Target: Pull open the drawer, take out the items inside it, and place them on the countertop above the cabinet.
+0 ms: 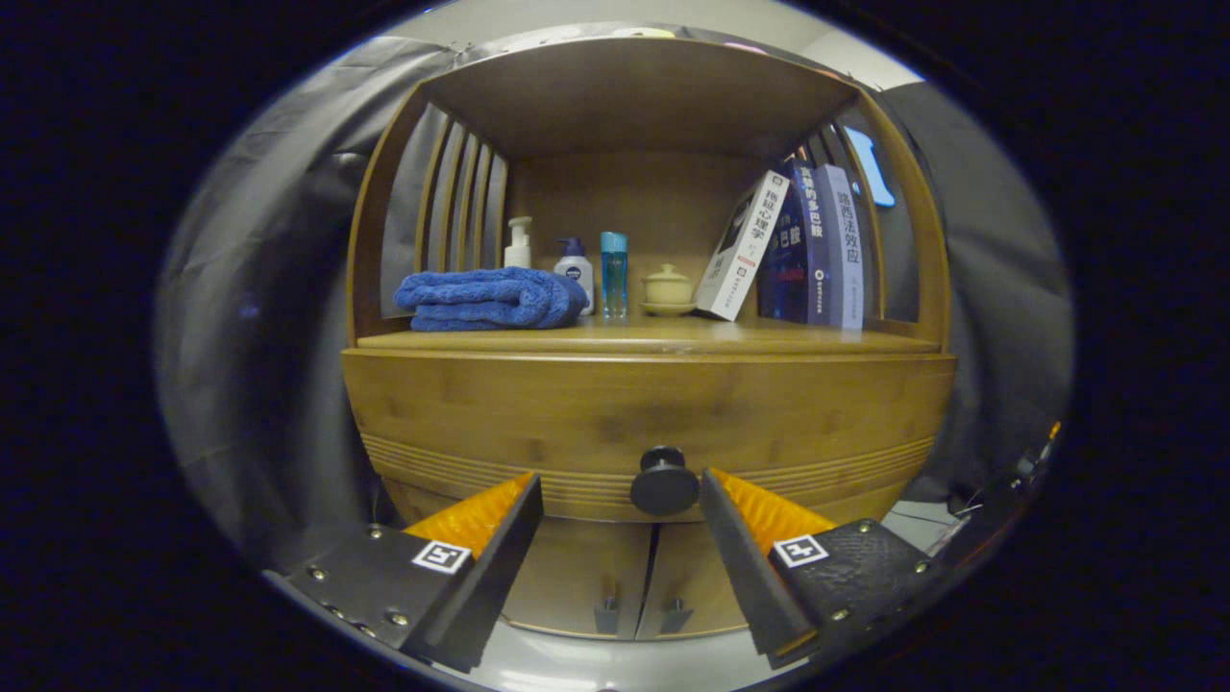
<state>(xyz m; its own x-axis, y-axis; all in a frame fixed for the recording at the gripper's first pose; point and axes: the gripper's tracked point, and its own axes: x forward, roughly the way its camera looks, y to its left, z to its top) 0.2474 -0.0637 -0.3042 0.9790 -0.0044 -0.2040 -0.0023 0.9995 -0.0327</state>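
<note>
So the gripper [620,485] is sitting right in front of the wooden cabinet [649,288], fingers spread wide with nothing in them, and the round dark knob [664,481] of the drawer [644,413] sits in the gap between the two fingertips, a bit closer to the right one. Can't really tell if either finger is touching the knob, it looks like there's a sliver of space on both sides. The drawer front is flush with the cabinet, so it's shut, and whatever's inside is hidden. Right above the drawer is the countertop [653,336], and it's pretty busy up there: a folded blue towel [490,299] on the left, then behind and beside it a white pump bottle [519,243], a white bottle with a dark cap [575,269], a tall clear blue bottle [614,274], and a small cream lidded cup on a saucer [668,288] about in the middle. On the right a white book [743,245] leans against two upright blue books [817,245]. The front strip of the countertop is mostly bare wood. Below the drawer there's a pair of cabinet doors [644,577] with little handles near the centre seam, closed. Nothing is between the fingers and the knob.
</note>
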